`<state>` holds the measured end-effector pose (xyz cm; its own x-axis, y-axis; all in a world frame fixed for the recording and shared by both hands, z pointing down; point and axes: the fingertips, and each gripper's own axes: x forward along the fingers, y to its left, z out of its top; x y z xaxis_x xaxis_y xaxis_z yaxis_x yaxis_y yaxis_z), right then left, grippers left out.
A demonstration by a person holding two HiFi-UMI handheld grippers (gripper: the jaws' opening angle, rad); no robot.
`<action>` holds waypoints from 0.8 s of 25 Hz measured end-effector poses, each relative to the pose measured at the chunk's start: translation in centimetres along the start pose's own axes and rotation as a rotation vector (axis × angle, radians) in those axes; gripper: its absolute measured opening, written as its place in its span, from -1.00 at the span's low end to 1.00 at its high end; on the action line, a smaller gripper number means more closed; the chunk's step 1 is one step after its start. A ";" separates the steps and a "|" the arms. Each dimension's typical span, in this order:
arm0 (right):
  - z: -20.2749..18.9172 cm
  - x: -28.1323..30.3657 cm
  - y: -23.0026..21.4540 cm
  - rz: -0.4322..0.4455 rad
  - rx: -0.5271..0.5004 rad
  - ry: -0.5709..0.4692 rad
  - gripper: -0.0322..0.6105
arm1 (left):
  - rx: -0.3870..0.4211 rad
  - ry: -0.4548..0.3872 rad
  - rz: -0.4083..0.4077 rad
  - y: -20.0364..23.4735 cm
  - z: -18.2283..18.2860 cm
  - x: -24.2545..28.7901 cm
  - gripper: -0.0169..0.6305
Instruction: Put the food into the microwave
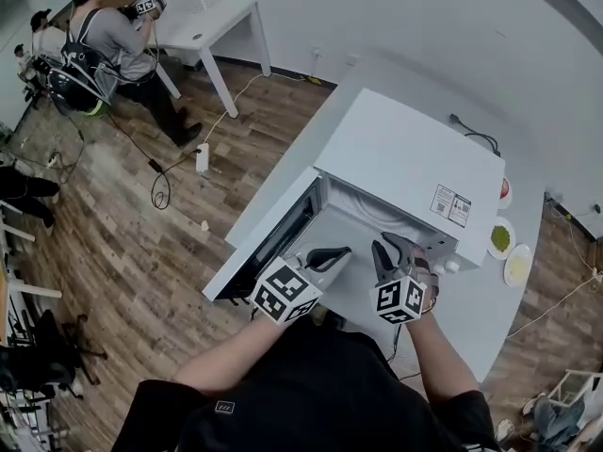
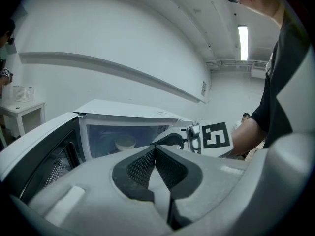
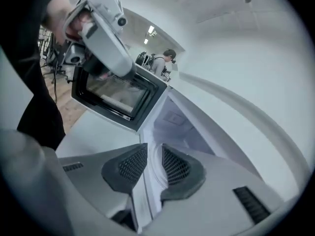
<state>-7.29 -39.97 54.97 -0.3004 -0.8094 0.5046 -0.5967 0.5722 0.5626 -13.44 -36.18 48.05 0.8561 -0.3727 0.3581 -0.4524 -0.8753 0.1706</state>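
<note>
The white microwave (image 1: 405,163) stands on a white counter with its door (image 1: 268,243) swung open to the left. In the left gripper view a pale bowl (image 2: 125,143) sits inside the lit cavity. My left gripper (image 2: 154,154) is shut with nothing between its pads, and it hovers just in front of the opening (image 1: 330,254). Beside it on the right, my right gripper (image 1: 391,250) also faces the opening. Its jaws (image 3: 150,163) stand apart and hold nothing; past the gap only the cavity floor and a pale curved rim show.
On the counter right of the microwave lie a plate with green food (image 1: 500,239), a yellowish plate (image 1: 517,269) and a red-topped dish (image 1: 505,189). A black cable (image 1: 476,135) runs behind the microwave. A person (image 1: 113,40) stands by a white table at the far left.
</note>
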 end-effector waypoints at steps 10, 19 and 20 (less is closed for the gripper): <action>6.6 -8.3 3.2 0.112 0.418 -0.185 -0.70 | 0.016 -0.032 -0.055 -3.0 -0.2 -4.4 -0.92; 13.4 -13.3 2.0 0.098 0.730 -0.319 -0.77 | -0.033 -0.151 -0.150 -4.4 1.9 -10.1 -0.92; 13.6 -13.8 1.9 0.095 0.761 -0.320 -0.78 | -0.032 -0.161 -0.176 -5.0 2.1 -10.4 -0.92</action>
<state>-14.38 -29.48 40.17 -0.5035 -0.8265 0.2519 -0.8638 0.4874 -0.1274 -19.55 -28.56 41.55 0.9502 -0.2614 0.1699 -0.2980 -0.9218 0.2479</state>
